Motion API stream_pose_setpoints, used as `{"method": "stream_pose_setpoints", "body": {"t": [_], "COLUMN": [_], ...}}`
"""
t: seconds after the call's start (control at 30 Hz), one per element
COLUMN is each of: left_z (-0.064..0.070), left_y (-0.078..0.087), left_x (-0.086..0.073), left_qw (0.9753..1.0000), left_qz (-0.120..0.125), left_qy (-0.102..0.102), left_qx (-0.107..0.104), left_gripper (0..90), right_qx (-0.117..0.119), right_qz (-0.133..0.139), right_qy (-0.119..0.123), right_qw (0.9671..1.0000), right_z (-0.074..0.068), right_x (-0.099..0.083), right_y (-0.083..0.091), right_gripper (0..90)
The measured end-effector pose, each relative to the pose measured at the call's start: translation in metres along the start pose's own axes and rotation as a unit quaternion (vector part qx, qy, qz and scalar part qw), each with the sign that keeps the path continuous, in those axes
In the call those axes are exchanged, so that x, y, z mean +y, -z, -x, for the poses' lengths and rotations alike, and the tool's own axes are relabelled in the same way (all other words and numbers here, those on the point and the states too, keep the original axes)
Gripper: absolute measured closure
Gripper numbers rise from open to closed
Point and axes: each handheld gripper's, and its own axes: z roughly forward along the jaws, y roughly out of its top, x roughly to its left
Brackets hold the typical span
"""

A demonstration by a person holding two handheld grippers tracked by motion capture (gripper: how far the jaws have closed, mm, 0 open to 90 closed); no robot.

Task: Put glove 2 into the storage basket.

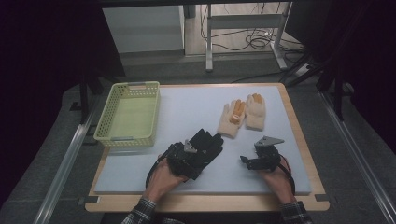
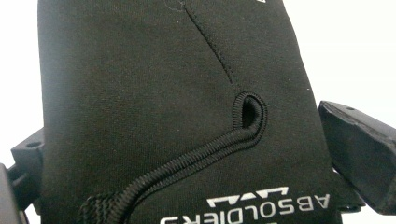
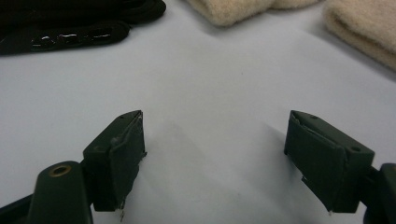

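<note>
Left gripper point(image 1: 190, 156): jaws stand apart on either side of the black glove point(image 1: 205, 145), cloth between them. In the left gripper view the glove point(image 2: 154, 107) is very close to the lens, one jaw at each flank; whether the pads press the cloth or merely flank it cannot be told. A corded loop and white lettering show on the fabric. The person's left hand point(image 1: 164, 175) carries this gripper near the front edge of the white mat point(image 1: 187, 107), left of centre.

Right gripper point(image 1: 247, 161): jaws wide apart, nothing between them. The right gripper view shows the gripper point(image 3: 212, 149) over bare mat point(image 3: 210, 84), both pads clear of any cloth. The right hand point(image 1: 275, 178) brings it in near the front edge, right of centre, well apart from the left gripper.

Black glove: lies on the mat just front of centre, fingers toward the far edge, cuff end at the left gripper. Its fingertips sit just beside the cuff of the nearer cream glove point(image 1: 232, 118).

Cream gloves: two, side by side, right of centre toward the far edge; the second cream glove point(image 1: 255, 111) lies to the right of the first. Orange patches on both.

Green basket point(image 1: 130, 115): at the left edge of the mat, toward the far left corner.

Mat sits on a wooden worktop point(image 1: 299, 130).
</note>
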Motion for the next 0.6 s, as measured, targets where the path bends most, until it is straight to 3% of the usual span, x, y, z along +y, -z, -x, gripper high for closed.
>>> {"method": "stream_pose_setpoints", "body": {"t": [0.17,0.3,0.53,0.6], "left_z": [0.003,0.009,0.009,0.008], "left_y": [0.003,0.008,0.014,0.014], "left_x": [0.004,0.007,0.010,0.009], "left_qw": [0.9998,0.9997,0.9988,0.9986], "left_qz": [-0.017,-0.024,-0.026,-0.026], "left_qy": [0.004,0.006,0.026,0.028], "left_qx": [0.004,0.005,0.032,0.037], "left_gripper": [5.3,22.4,58.3,64.2], "right_qx": [0.000,0.000,0.000,-0.001], "right_qz": [0.001,0.000,0.001,0.000], "right_qy": [0.000,0.001,0.000,0.001], "right_qw": [1.0000,1.0000,1.0000,1.0000], "right_z": [0.000,0.000,0.000,0.000], "right_x": [0.000,0.000,0.000,0.000], "right_y": [0.000,0.000,0.000,0.000], "right_gripper": [19.9,19.9,19.9,19.9]}}
